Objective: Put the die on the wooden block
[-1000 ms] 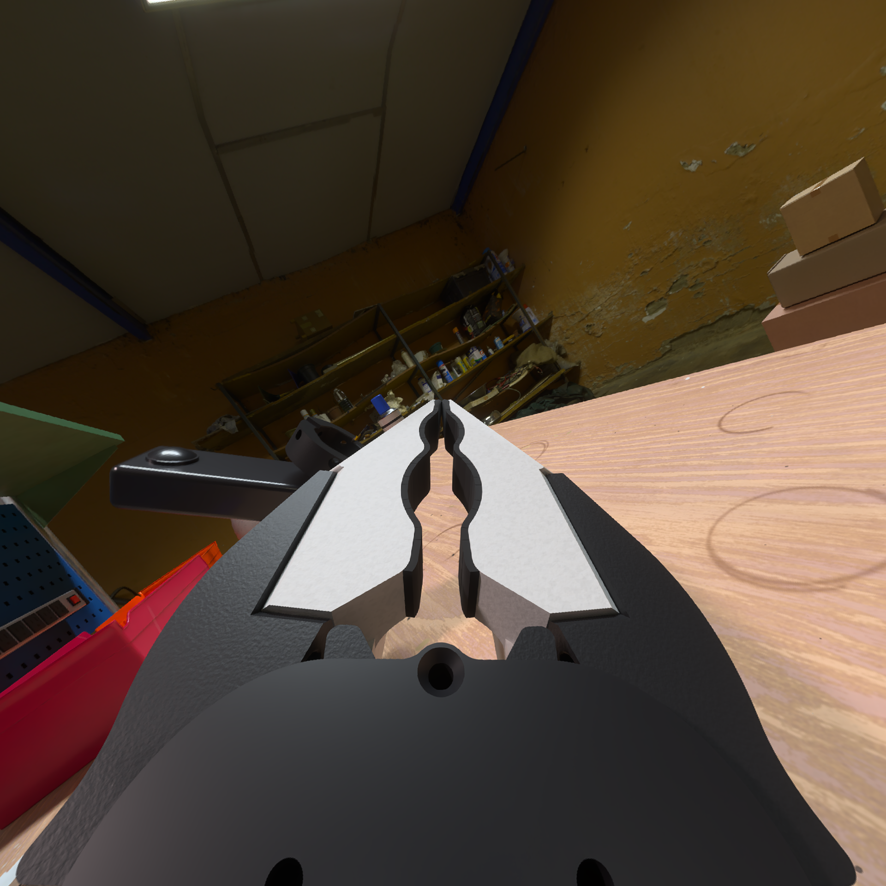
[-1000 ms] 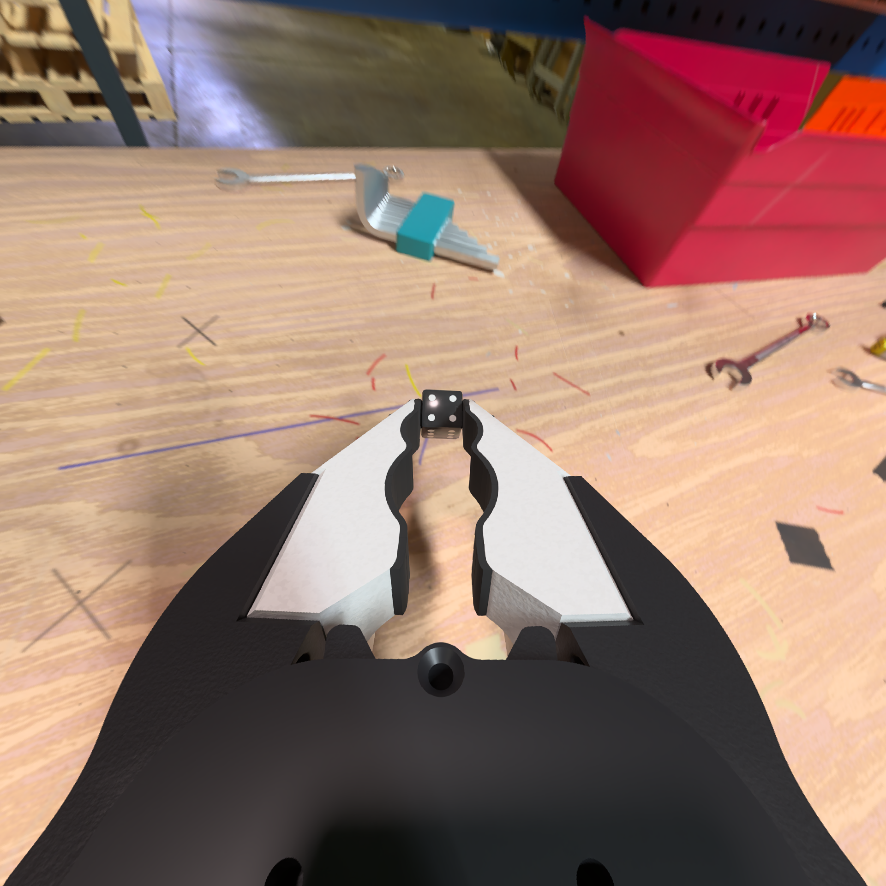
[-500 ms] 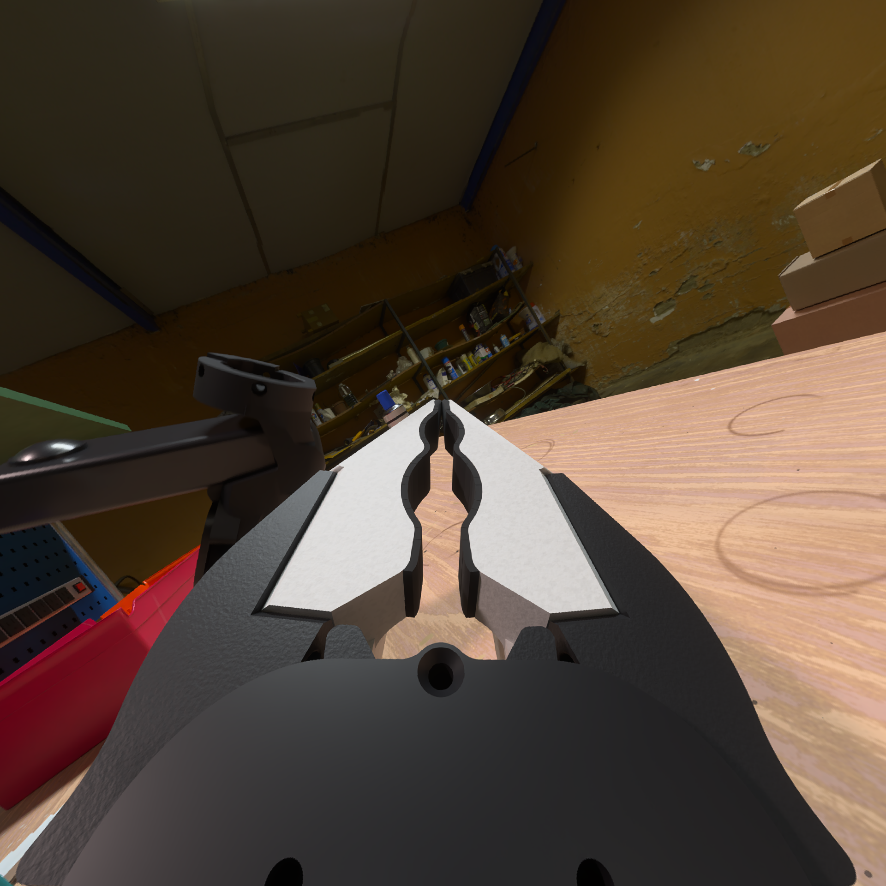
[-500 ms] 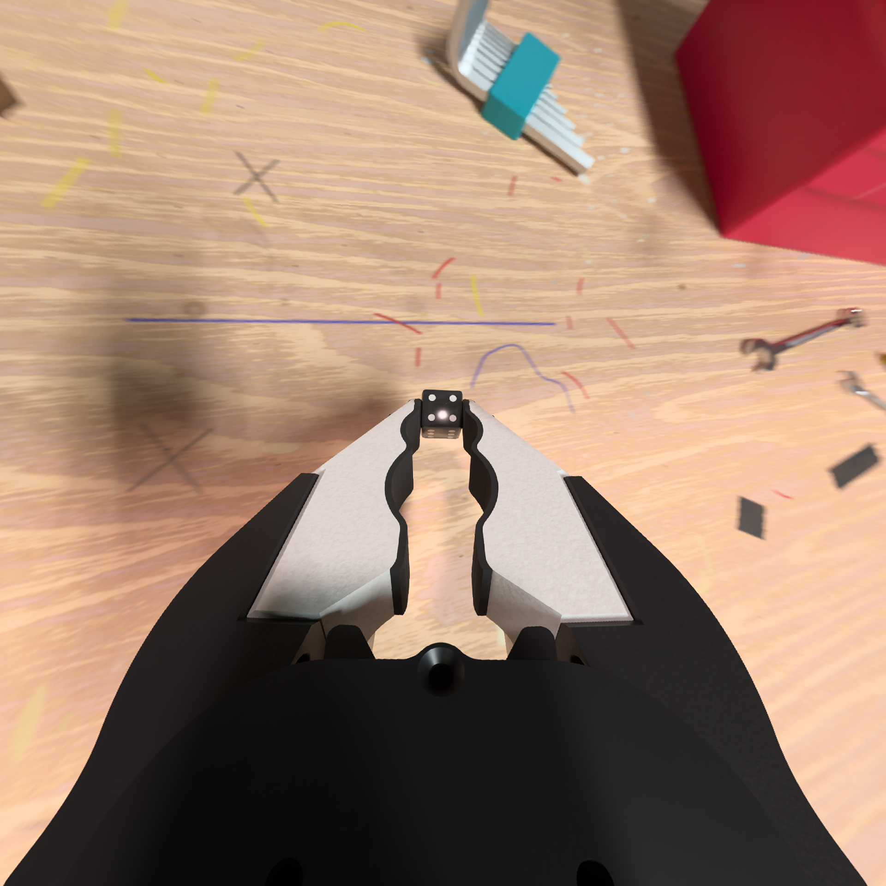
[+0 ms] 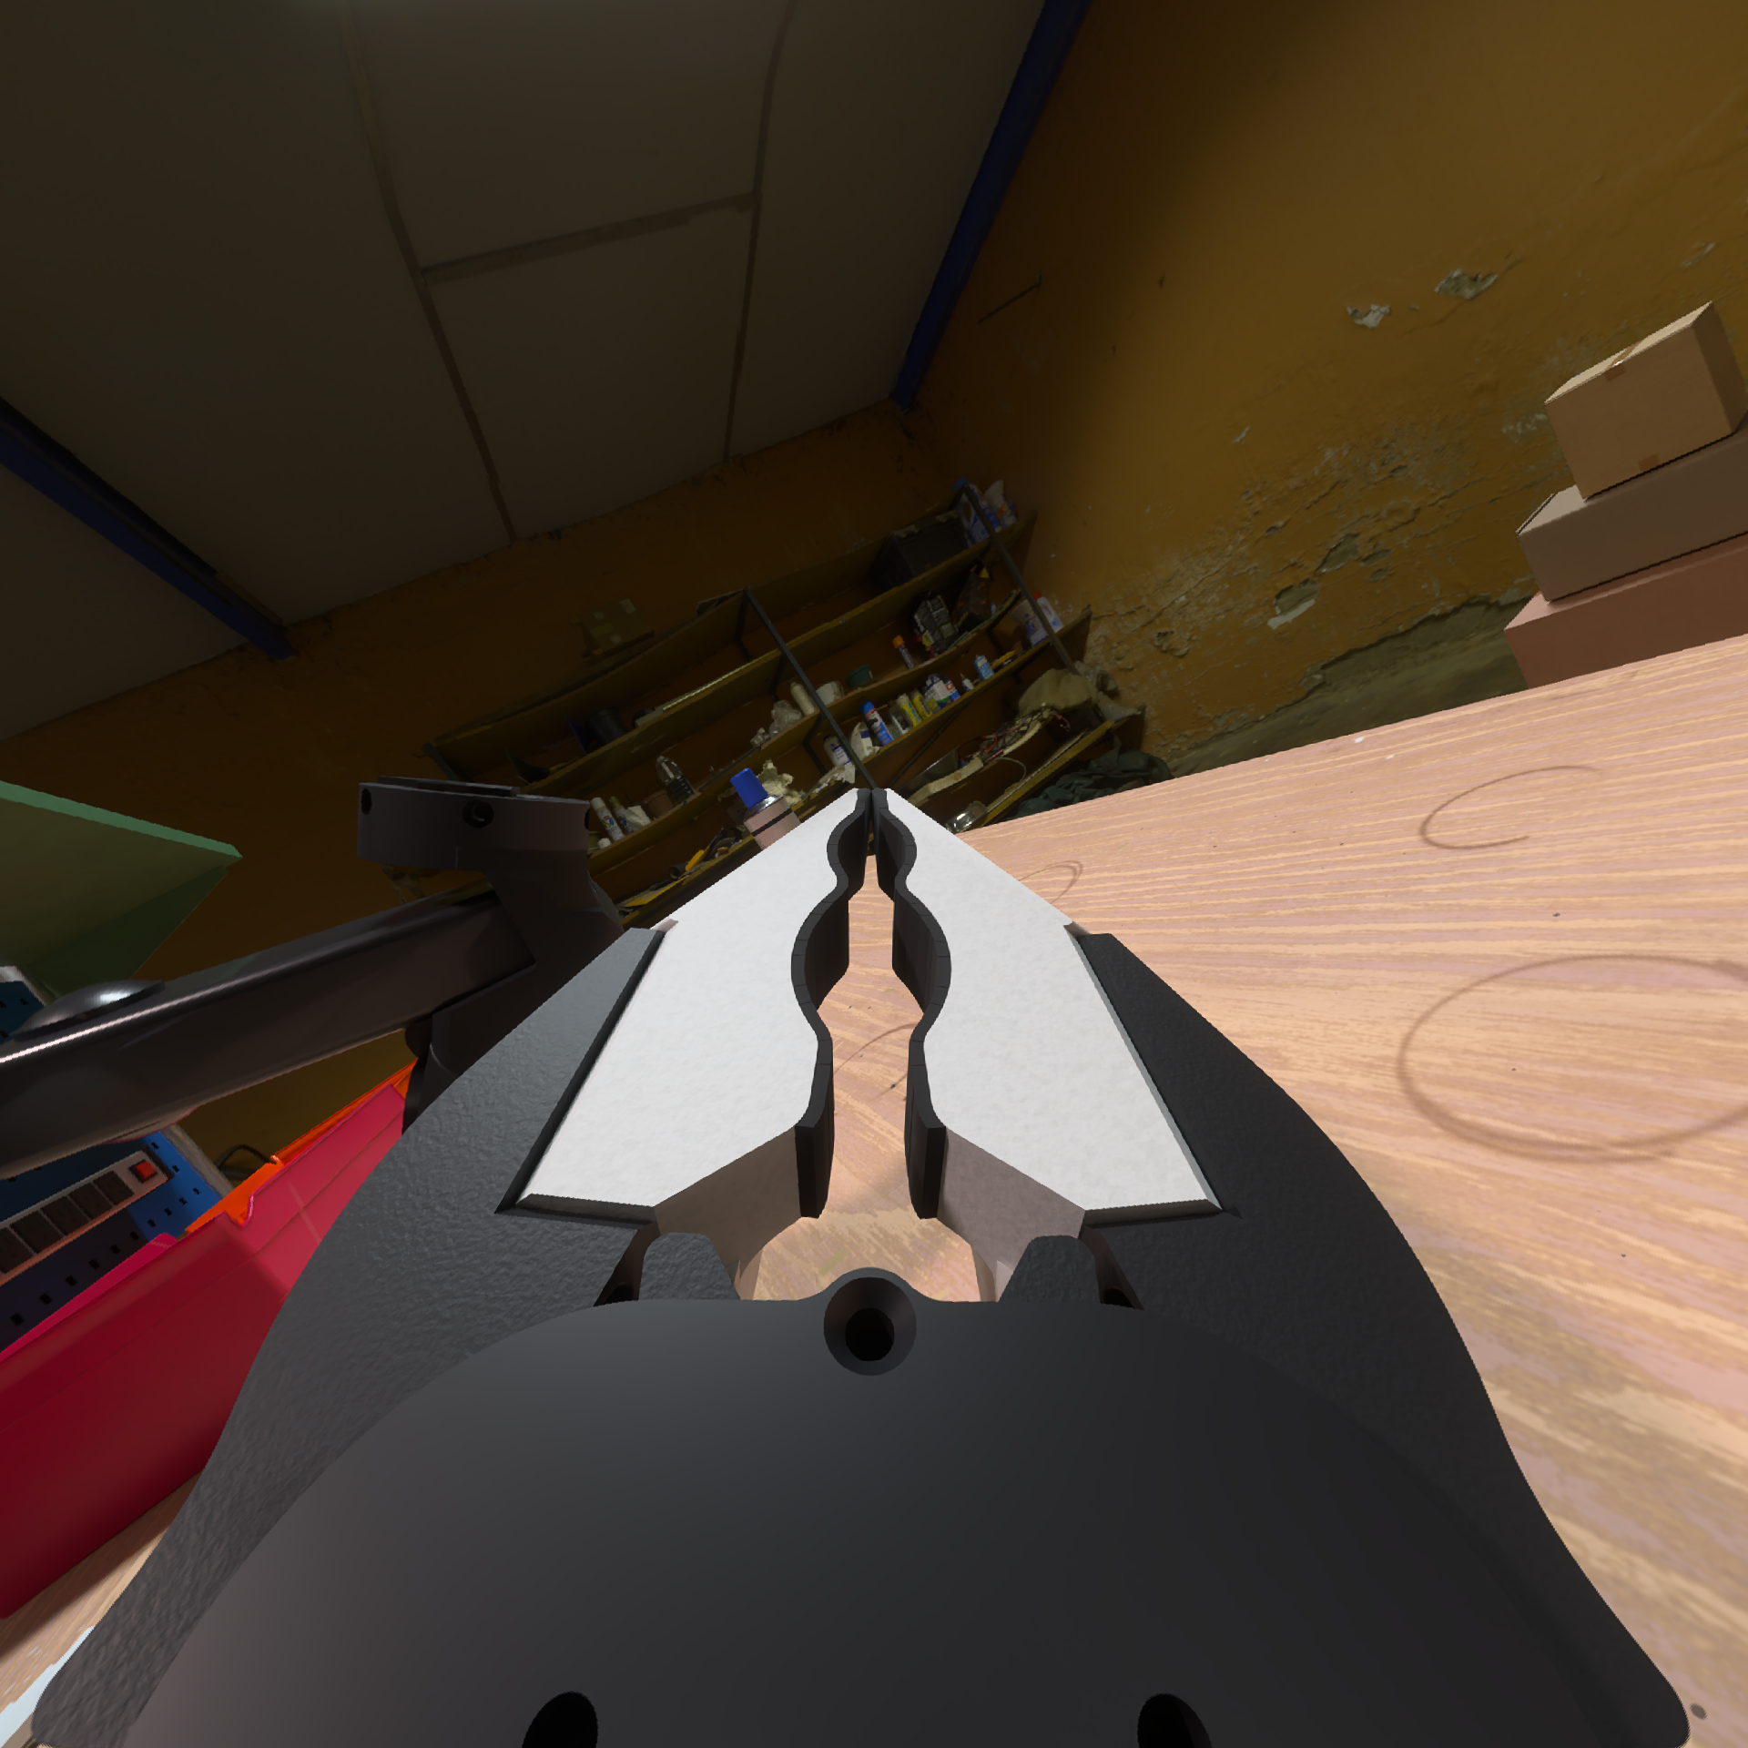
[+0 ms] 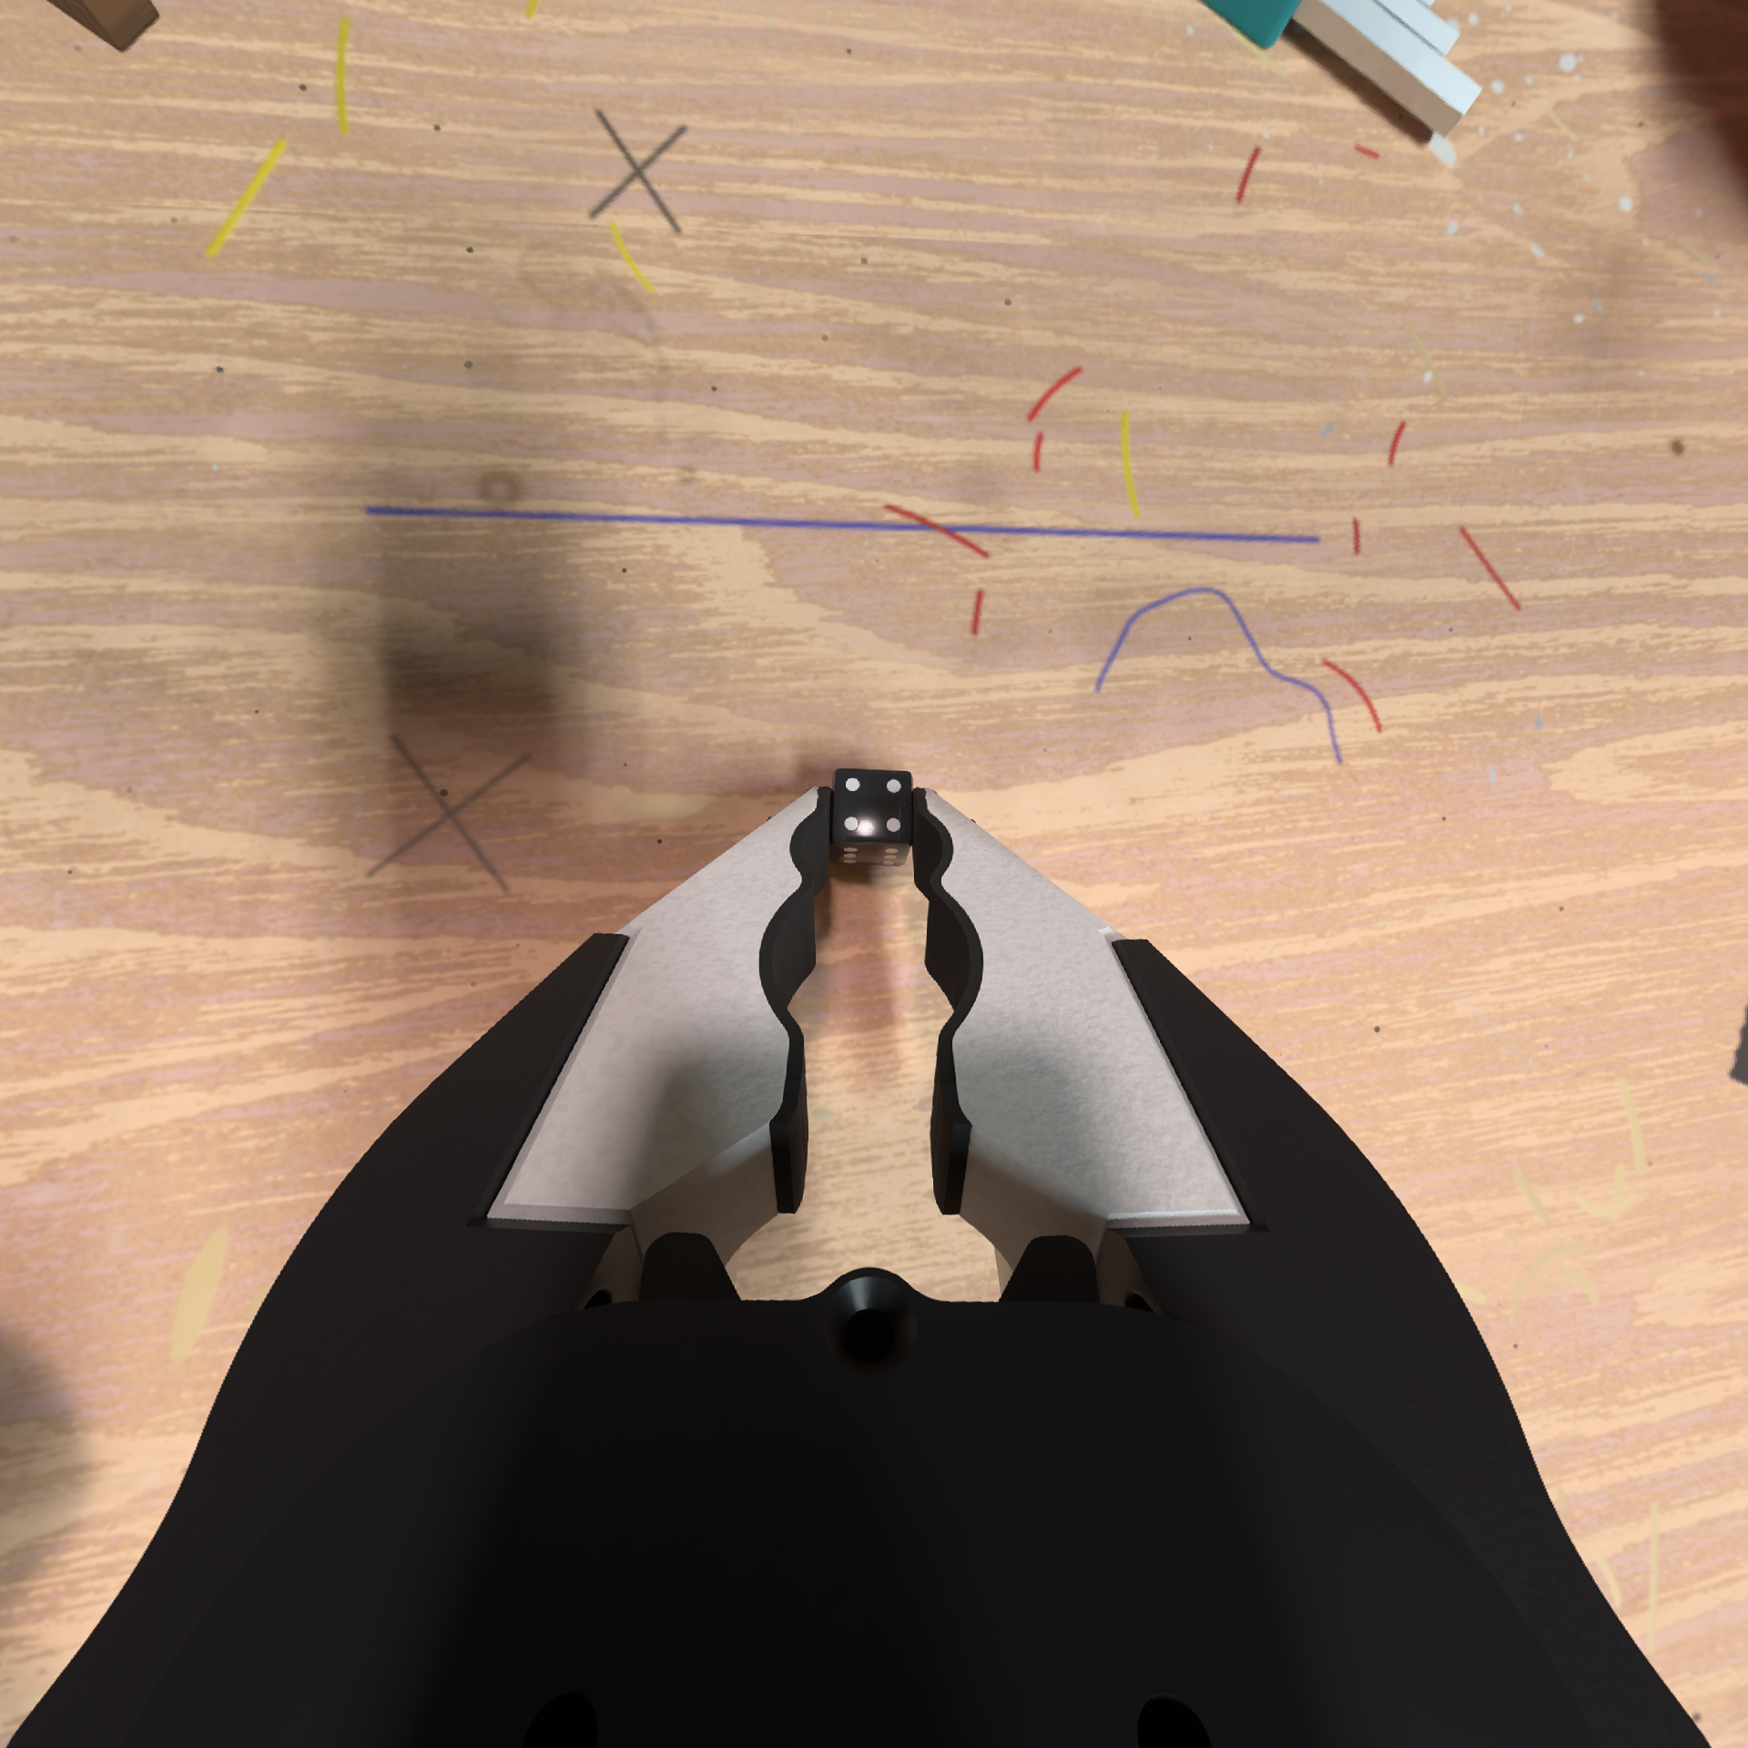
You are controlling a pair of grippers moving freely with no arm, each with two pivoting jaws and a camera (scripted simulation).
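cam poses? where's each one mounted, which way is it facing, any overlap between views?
Left wrist: on the left gripper, fingers shut and empty, looking low across the table toward shelves and wall.
Right wrist: on the right gripper, looking straight down at the table, die pinched at the fingertips.
Shared: the table; the right gripper shows in the left view.

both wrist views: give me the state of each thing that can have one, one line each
die: pinched between the right gripper's fingertips, off the table, four-pip face toward the camera
right gripper: shut on the die
left gripper: shut, empty
hex key set: lying flat on the table
red bin: resting on the table, open top
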